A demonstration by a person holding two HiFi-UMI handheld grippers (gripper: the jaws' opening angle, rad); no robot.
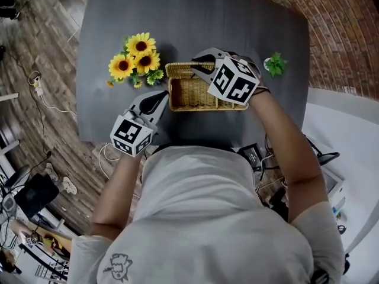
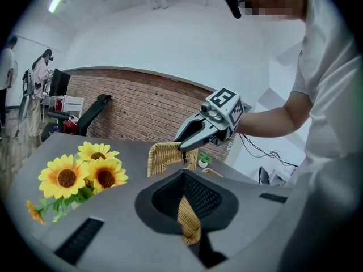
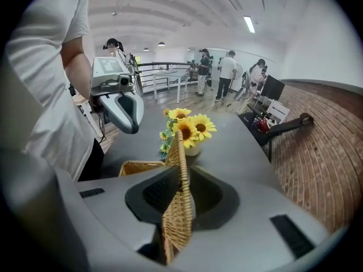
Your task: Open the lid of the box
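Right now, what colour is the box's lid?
Natural tan woven wicker; the lid shows best in the right gripper view.

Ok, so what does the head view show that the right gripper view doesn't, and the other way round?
Only the head view shows the small green plant and the cables on the floor. Only the right gripper view shows people standing in the background. Both show the sunflowers, the wicker box, its raised lid clamped in the right gripper, and the left gripper.
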